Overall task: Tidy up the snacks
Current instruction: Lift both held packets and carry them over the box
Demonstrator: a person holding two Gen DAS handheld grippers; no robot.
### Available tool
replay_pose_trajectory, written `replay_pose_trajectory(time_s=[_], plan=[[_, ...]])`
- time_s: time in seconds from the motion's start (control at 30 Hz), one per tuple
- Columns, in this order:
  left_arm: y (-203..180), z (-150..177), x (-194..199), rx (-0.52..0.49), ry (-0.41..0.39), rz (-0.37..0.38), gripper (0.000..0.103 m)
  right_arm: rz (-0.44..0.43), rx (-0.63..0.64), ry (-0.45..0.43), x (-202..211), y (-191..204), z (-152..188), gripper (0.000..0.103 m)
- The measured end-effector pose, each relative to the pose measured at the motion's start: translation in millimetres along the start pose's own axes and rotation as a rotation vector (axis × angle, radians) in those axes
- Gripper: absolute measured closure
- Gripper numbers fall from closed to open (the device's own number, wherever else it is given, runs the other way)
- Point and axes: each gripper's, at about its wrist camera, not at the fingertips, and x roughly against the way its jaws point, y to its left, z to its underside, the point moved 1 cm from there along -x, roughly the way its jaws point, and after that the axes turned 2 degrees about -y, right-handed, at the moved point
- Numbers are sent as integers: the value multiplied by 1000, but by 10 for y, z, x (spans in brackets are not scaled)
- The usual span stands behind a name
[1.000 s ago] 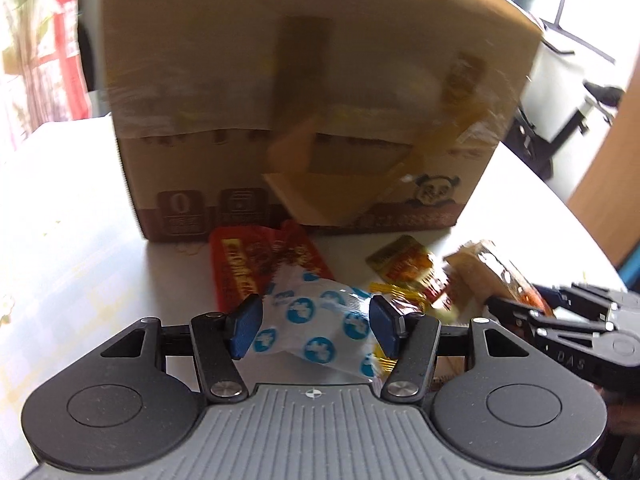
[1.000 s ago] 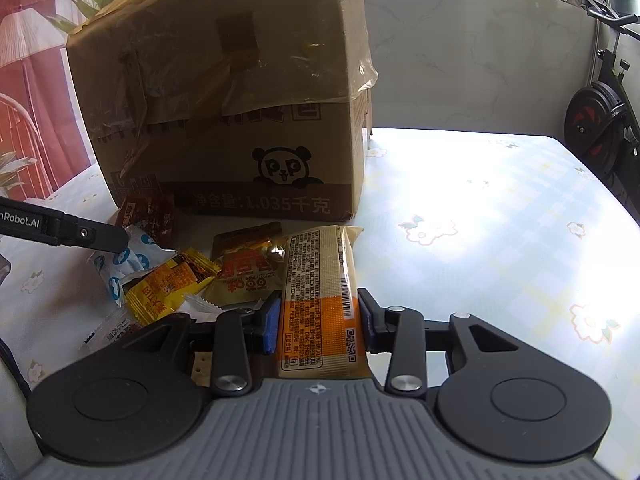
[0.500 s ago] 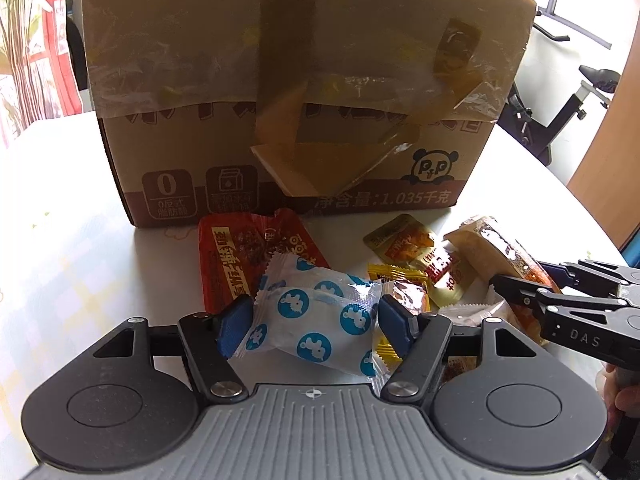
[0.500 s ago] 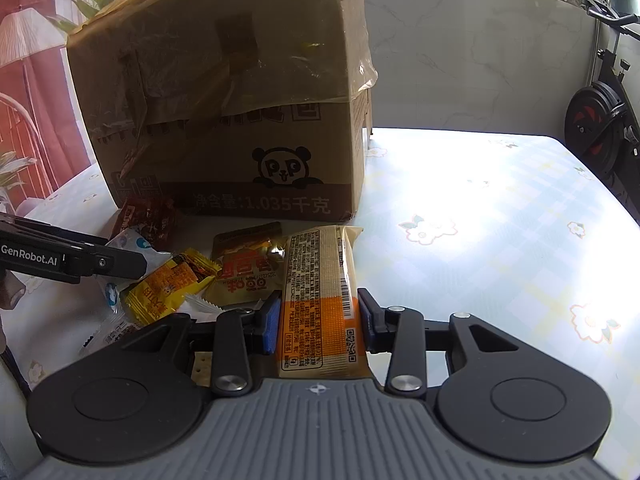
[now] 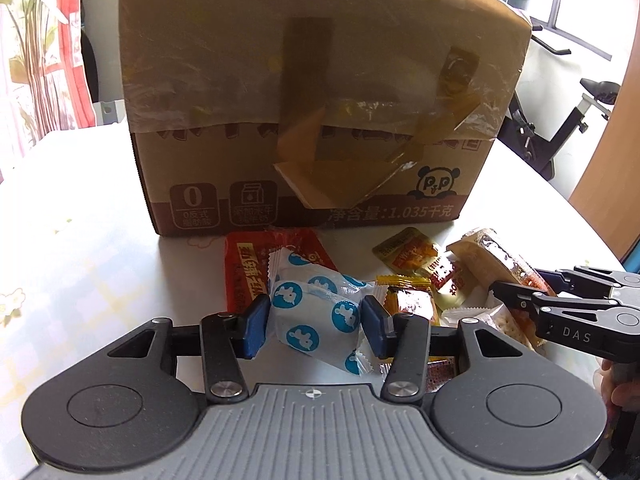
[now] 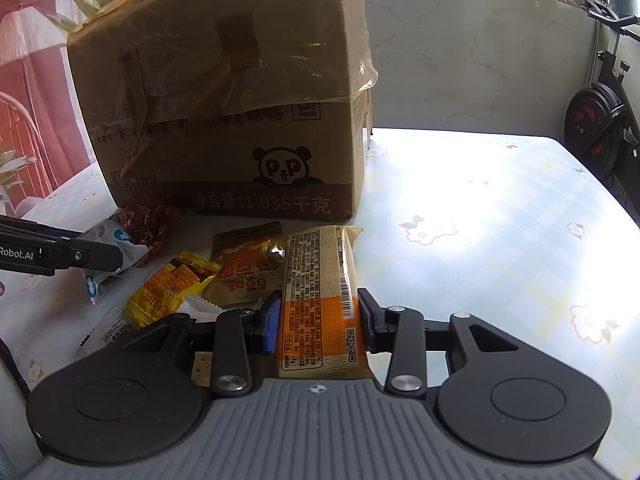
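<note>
My left gripper (image 5: pixel 314 326) is shut on a white snack packet with blue dots (image 5: pixel 316 316), held just above the table. My right gripper (image 6: pixel 318 326) is shut on a long orange and beige snack bar packet (image 6: pixel 320 300). A big taped cardboard box (image 5: pixel 312 112) with a panda print stands behind the snacks; it also shows in the right wrist view (image 6: pixel 232 112). A red packet (image 5: pixel 248 272), yellow packets (image 6: pixel 172 284) and a gold packet (image 6: pixel 248 268) lie in front of the box. The right gripper shows in the left wrist view (image 5: pixel 560 304).
The table (image 6: pixel 500 240) has a pale flowered cloth and stretches to the right of the box. An exercise bike (image 6: pixel 600 120) stands beyond the table's far right. A cracker packet (image 5: pixel 496 320) lies by the right gripper. Red curtains and a plant are at the left.
My left gripper has drawn back a little from the box with the blue-dotted packet in it. The right gripper and its packet have not moved.
</note>
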Motion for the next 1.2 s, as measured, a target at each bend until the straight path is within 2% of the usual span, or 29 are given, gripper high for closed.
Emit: replay_pose_trajectory(time_s=[0.3, 0.47, 0.6, 0.73, 0.9, 1.07, 1.2], plan=[[49, -31, 93, 21, -21, -9, 51, -1, -3, 0, -10, -13, 6, 63], [108, -61, 183, 38, -49, -14, 51, -18, -46, -11, 35, -76, 4, 63], [218, -121, 331, 61, -87, -28, 51, -23, -147, -74, 199, -242, -31, 63], [348, -211, 489, 114, -112, -15, 51, 4, -163, -119, 418, -323, -156, 64], [363, -383, 803, 71, -207, 18, 51, 11, -143, -200, 692, -306, -498, 64], [366, -645, 1137, 40, -307, 71, 50, -41, -95, -322, 925, -147, -1080, 63], [257, -987, 1253, -55, -368, 76, 50, -107, -42, -379, 934, 72, -1544, 64]])
